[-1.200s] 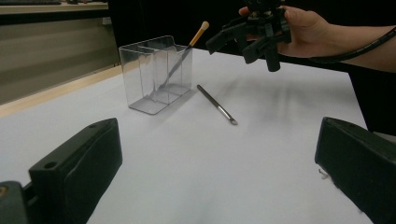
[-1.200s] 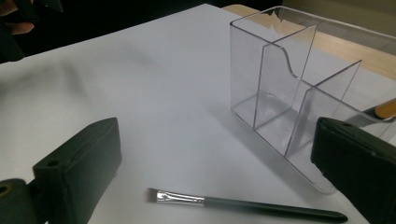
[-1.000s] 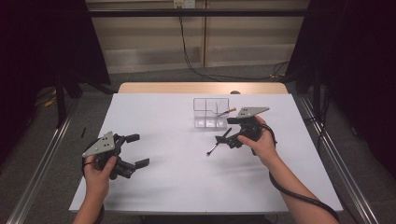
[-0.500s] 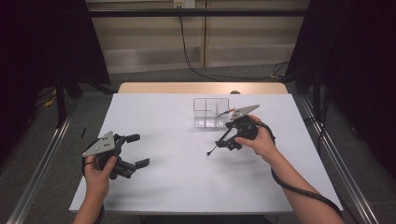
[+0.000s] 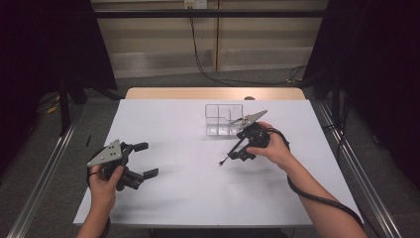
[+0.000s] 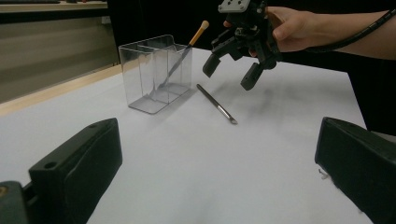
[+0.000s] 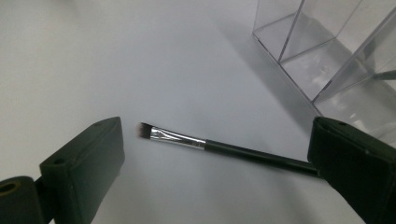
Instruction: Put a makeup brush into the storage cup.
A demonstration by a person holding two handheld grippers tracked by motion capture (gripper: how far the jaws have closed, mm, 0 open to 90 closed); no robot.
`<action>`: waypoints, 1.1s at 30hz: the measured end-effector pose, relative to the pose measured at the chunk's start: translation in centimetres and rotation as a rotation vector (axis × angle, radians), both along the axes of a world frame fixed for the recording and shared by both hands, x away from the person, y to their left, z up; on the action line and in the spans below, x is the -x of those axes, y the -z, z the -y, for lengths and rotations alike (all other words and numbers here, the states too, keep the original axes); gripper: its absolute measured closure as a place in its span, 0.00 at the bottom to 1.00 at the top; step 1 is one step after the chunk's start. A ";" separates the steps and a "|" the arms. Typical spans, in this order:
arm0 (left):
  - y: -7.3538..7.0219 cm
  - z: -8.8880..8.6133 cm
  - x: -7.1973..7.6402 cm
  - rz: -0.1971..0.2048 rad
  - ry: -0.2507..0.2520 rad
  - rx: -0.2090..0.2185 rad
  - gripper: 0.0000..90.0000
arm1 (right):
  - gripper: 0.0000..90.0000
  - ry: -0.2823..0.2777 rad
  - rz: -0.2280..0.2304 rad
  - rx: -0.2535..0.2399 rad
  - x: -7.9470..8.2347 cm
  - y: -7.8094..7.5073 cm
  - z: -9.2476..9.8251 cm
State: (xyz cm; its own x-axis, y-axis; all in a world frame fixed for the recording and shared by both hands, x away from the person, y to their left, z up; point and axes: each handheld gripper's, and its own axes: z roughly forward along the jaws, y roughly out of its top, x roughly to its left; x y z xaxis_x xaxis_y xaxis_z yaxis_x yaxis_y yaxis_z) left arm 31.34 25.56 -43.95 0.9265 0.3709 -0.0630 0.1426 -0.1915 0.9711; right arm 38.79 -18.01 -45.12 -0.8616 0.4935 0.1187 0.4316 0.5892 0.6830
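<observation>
Two makeup brushes noted. One flat-tipped makeup brush flat on white matte bench: slim black handle, shiny crimped silver ferrule, short dark bristles paling at tip. Second, a long brush with tan fluffy head, leaning inside clear acrylic organizer, handle slanting down to its floor. Organizer box-shaped, thin transparent walls, divided into compartments, standing upright toward far edge of bench.

Right hand-held gripper, black with blocky matte jaws, spread wide and empty, tilted down over flat-tipped brush. In right gripper view, brush lying crosswise between jaws: bristle end just beside left jaw, apart from it; handle end running up to right jaw, contact not discernible. Organizer just beyond brush, near but not touching.

Left hand-held gripper, grey three-cornered plate on top, held low near front left of bench, jaws parted wide, nothing between them, well apart from both brushes.
</observation>
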 end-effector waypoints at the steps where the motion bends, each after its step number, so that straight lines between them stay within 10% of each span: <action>1: 0.0 0.0 0.0 0.000 0.001 0.001 0.01 | 0.04 -0.002 -0.005 0.004 0.0 0.0 0.0; 33: 0.0 -0.2 0.0 0.004 0.003 -0.011 0.01 | 0.05 -0.135 -0.033 0.192 -1.6 1.7 -1.7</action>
State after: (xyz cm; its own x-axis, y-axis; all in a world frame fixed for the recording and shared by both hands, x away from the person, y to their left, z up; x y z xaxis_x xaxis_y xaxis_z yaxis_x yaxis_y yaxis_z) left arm 31.32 25.78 -44.00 0.9279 0.3686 -0.0558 0.1386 -0.2022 0.9695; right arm 40.39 -16.35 -46.82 -0.9186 0.3901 0.0631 0.3603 0.7611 0.5394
